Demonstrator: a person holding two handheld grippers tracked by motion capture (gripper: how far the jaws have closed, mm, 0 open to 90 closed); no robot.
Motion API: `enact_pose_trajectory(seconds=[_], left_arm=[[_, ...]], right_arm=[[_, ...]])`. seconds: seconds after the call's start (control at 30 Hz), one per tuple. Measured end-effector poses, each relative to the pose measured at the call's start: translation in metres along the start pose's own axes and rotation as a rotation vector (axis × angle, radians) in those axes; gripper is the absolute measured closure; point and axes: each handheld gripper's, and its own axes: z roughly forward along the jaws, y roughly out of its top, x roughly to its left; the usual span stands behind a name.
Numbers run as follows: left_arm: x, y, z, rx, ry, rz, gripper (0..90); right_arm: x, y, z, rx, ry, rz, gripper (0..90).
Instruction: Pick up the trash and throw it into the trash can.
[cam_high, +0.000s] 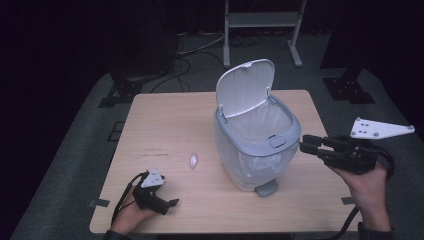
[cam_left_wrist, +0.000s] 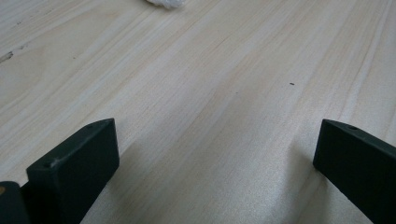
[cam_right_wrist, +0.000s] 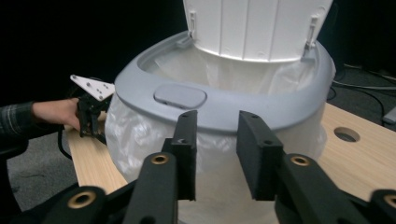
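Now my right gripper (cam_right_wrist: 215, 140) a little apart, nothing between the jaws, just beside the bin (cam_right_wrist: 224, 100) rim, bin mid-table with lid up, my left gripper (cam_left_wrist: 215, 154) spread wide over bare table (cam_left_wrist: 210, 84).

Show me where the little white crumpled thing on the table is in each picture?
High view: the white wad lies on the table, left of the bin, ahead of the left gripper.
Left gripper view: its lower edge peeks in at the top, left of middle.
Right gripper view: I cannot find it; the bin stands in front.
Shared landmark: the pale wooden table.
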Motion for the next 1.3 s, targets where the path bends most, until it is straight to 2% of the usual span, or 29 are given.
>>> enact_pose_trajectory(seconds=[0.07, 0.13, 0.2, 0.6, 0.67, 0.77, 0.83, 0.87, 0.97, 1.13, 1.23, 1.3], left_arm=[[0.0, 0.0, 0.0, 0.0, 0.0, 0.0, 0.0], [0.0, 0.0, 0.0, 0.0, 0.0, 0.0, 0.0], [0.0, 0.0, 0.0, 0.0, 0.0, 0.0, 0.0], [0.0, 0.0, 0.0, 0.0, 0.0, 0.0, 0.0], [0.0, 0.0, 0.0, 0.0, 0.0, 0.0, 0.0], [0.0, 0.0, 0.0, 0.0, 0.0, 0.0, 0.0], [0.0, 0.0, 0.0, 0.002, -0.001, 0.0, 0.0], [0.0, 0.0, 0.0, 0.002, -0.001, 0.0, 0.0], [0.0, 0.0, 0.0, 0.002, -0.001, 0.0, 0.0], [0.0, 0.0, 0.0, 0.002, -0.001, 0.0, 0.0], [0.0, 0.0, 0.0, 0.002, -0.001, 0.0, 0.0], [0.0, 0.0, 0.0, 0.002, -0.001, 0.0, 0.0]], right_arm=[[-0.001, -0.004, -0.004, 0.007, -0.031, -0.003, 60.2], [-0.001, -0.005, -0.004, 0.008, -0.037, -0.004, 58.0], [-0.003, -0.01, -0.007, 0.022, -0.067, -0.003, 50.5], [-0.011, -0.029, -0.005, 0.058, -0.117, -0.005, 29.9], [-0.014, -0.037, -0.003, 0.07, -0.132, 0.003, 20.9], [-0.016, -0.045, -0.001, 0.075, -0.148, -0.001, 14.2], [-0.017, -0.048, -0.001, 0.08, -0.156, 0.01, 12.8], [-0.019, -0.053, 0.001, 0.089, -0.181, 0.018, 12.8], [-0.023, -0.062, 0.003, 0.095, -0.205, 0.03, 9.6], [-0.028, -0.077, 0.008, 0.103, -0.217, 0.058, 2.0], [-0.031, -0.085, 0.011, 0.126, -0.235, 0.064, 1.9], [-0.034, -0.097, 0.015, 0.15, -0.241, 0.069, 1.2]])
